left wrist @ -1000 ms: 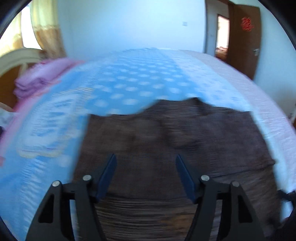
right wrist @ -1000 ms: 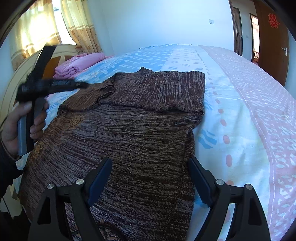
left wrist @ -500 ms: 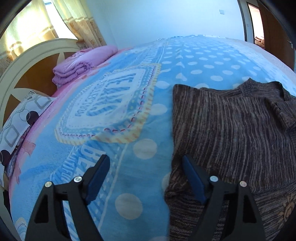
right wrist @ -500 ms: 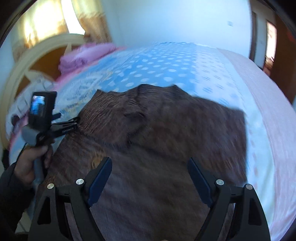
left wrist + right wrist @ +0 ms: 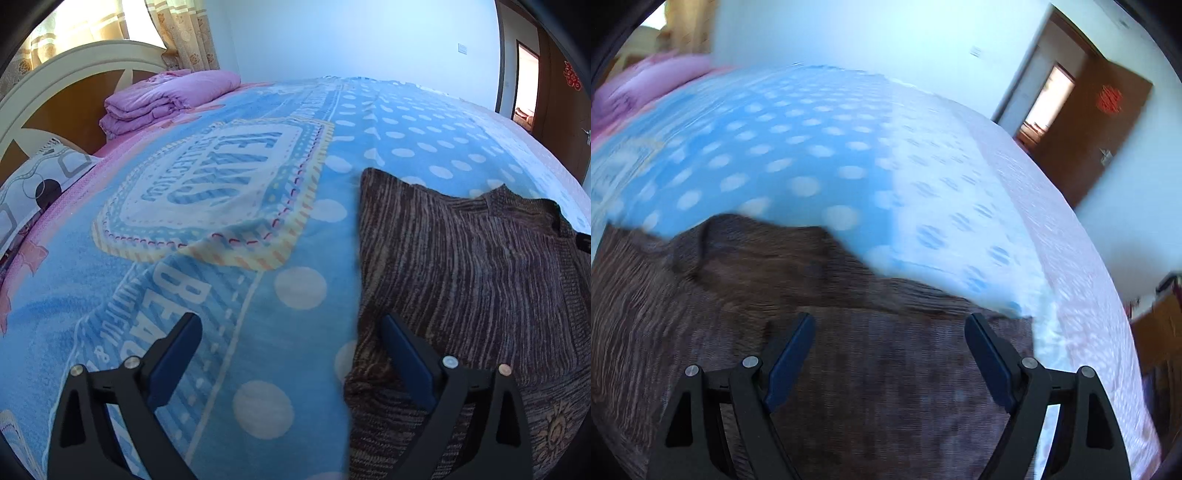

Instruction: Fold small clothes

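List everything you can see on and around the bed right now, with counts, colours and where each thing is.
Knitted sweater: one, mottled brown, flat on the blanket.
Printed blanket: one, blue, white dots, covering the bed.
Folded quilt: one, purple, by the headboard.
Headboard: one, cream and brown.
Patterned pillow: one, white and grey, below the headboard.
Curtain: yellowish, behind the headboard.
Door: one, brown, open.
Left gripper: open, straddling the sweater's edge.
Right gripper: open, over the sweater.

The left gripper [image 5: 290,332], its jaws just widened with nothing gripped, straddles the brown sweater's [image 5: 472,280] left edge on the blue bed [image 5: 229,192]; pink quilt [image 5: 166,99] at ten o'clock.
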